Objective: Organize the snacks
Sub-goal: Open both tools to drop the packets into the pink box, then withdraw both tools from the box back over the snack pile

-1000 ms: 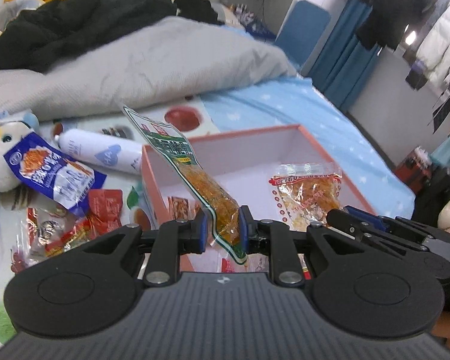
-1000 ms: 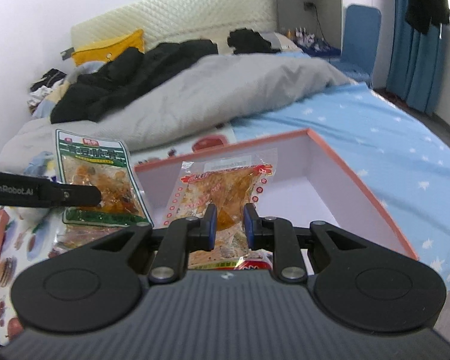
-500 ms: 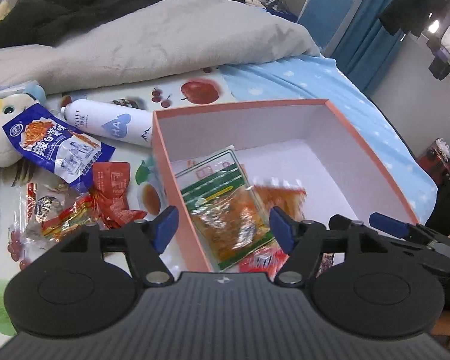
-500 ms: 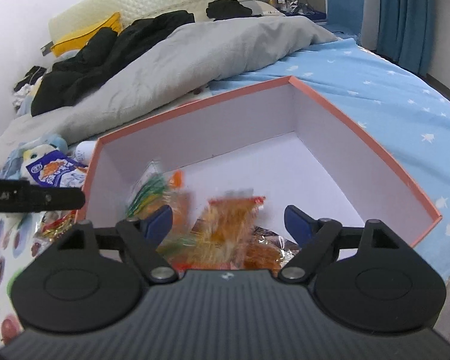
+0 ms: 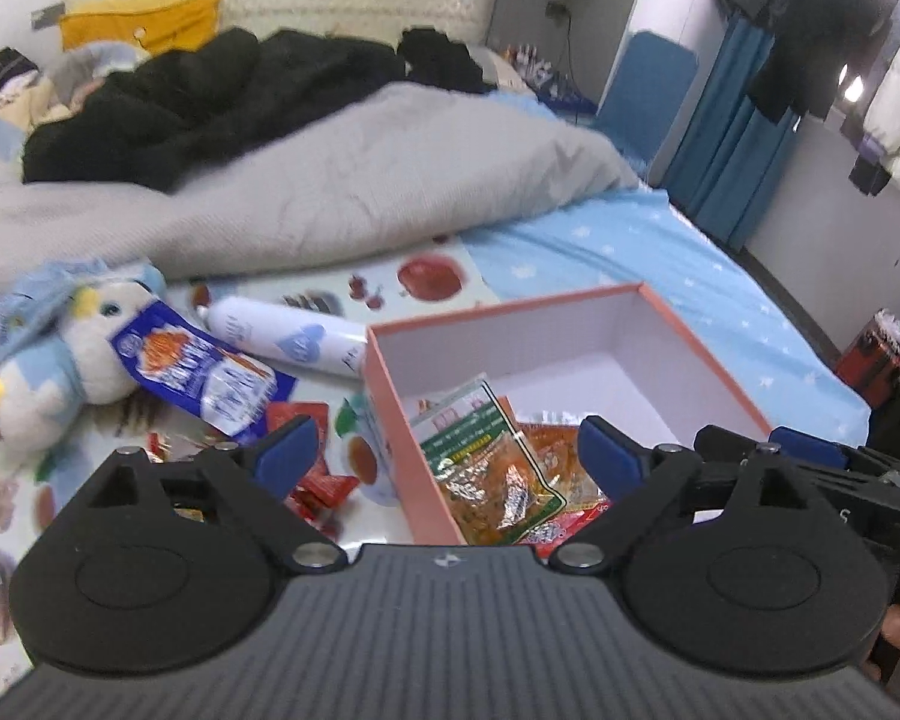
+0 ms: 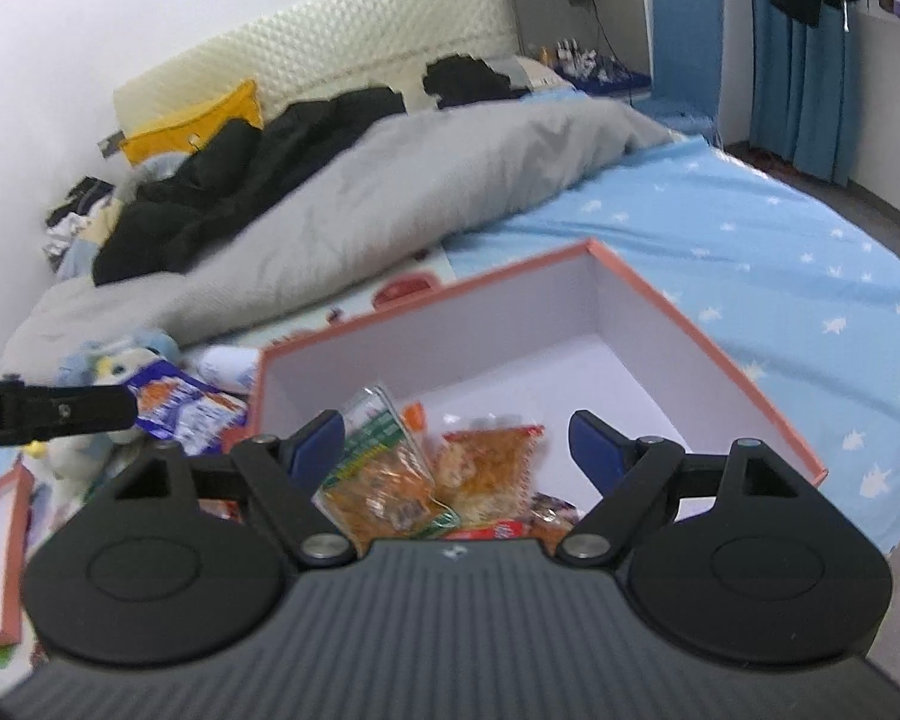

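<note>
The left gripper (image 5: 447,456) is hanging over the near left corner of the pink box (image 5: 711,348) and is pointing down at it on a slant. Its two blue fingers (image 5: 285,450) are standing far apart. They have just been opening, and nothing is being held between them. One finger is sitting over the mat outside the box, and the other is over the inside.

The right gripper (image 6: 456,447) is also tilting down toward the box, from the near side. Its jaws are spread wide too, having just been opening, and they are gripping nothing.

The snacks are lying in the near part of the box. The green snack bag (image 5: 492,462) is leaning against the left wall, and the red-edged snack bag (image 6: 489,468) is lying just beside it, touching it.

More snacks are waiting outside the box on the left. A blue snack bag (image 5: 201,375) is resting against a plush toy (image 5: 48,372). Small red packets (image 5: 321,480) are lying near the box. A white bottle (image 5: 288,342) is lying on its side behind them.
</note>
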